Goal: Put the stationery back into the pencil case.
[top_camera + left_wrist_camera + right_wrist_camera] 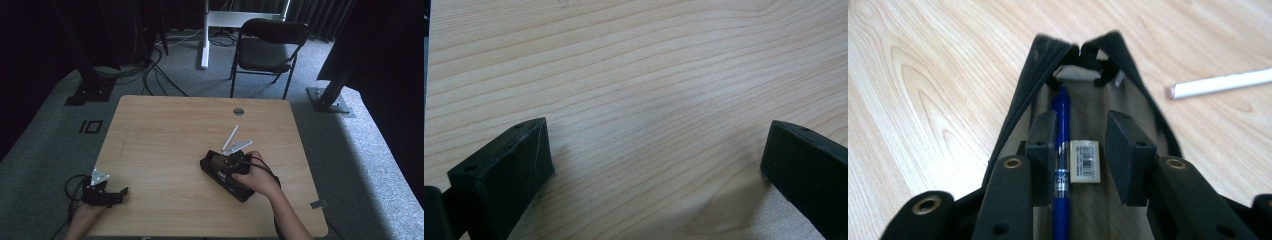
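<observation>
The black pencil case (1088, 100) lies open on the table (165, 130), with bare wood all around. The right gripper (1080, 150) hangs inside it, partly open and holding nothing, over a blue pen (1062, 150) and an eraser (1084, 160); their labels are too small to read. The left gripper (654, 165) sits wide open by the table's near edge.

Light wood-grain counter (165, 130) on grey carpet floor (45, 135); beyond it a black folding chair (267, 47), a white desk leg (205, 35), black cables (150, 70) and dark curtains (330, 15) in dim light.
</observation>
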